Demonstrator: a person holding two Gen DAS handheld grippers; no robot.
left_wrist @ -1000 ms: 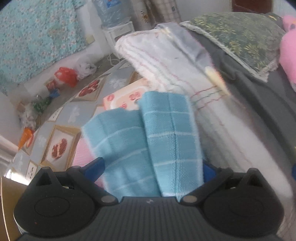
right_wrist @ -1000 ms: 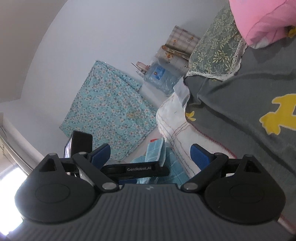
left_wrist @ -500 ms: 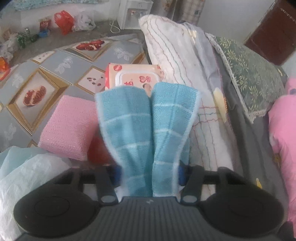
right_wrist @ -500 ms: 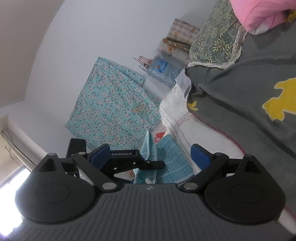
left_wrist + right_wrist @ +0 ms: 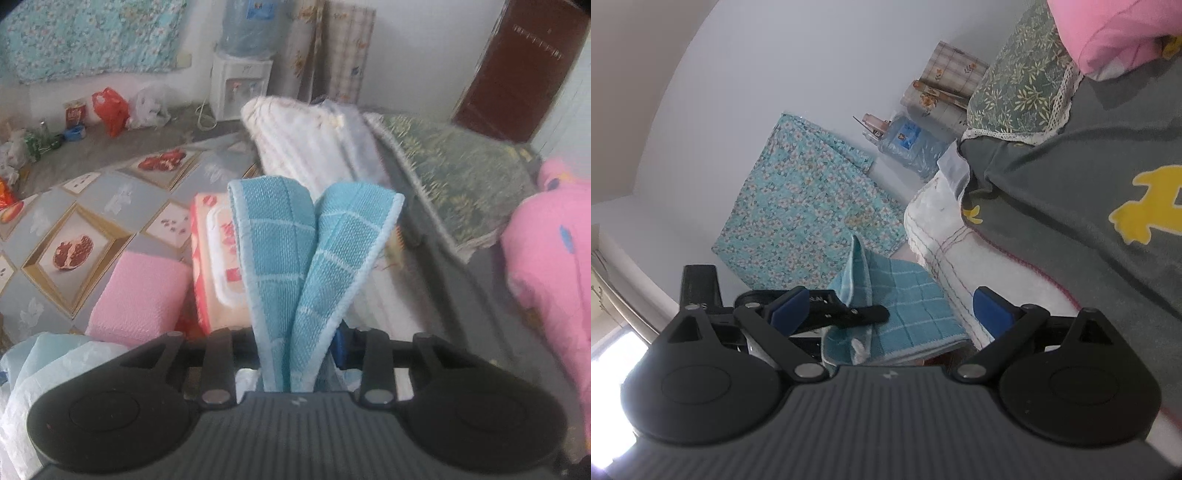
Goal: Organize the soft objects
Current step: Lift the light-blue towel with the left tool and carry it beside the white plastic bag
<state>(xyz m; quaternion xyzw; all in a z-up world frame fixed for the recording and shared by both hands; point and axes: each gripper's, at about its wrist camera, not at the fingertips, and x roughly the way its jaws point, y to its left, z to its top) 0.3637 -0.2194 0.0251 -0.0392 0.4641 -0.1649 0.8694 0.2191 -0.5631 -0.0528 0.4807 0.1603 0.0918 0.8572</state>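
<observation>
Left gripper (image 5: 299, 354), in its own view, has just been closing and now pinches the blue towel (image 5: 295, 266) at its near end; the folded cloth runs straight ahead along the fingers, two flaps standing up over the wipes pack (image 5: 218, 258) and pink cloth (image 5: 140, 295), the white blanket (image 5: 314, 147) just beyond.

From the right wrist, the right gripper (image 5: 886, 310) stands wide apart and empty, level beside the grey bedcover (image 5: 1071, 184). That towel hangs just ahead, between its fingers, so the right hand looks placed to take the free end.
</observation>
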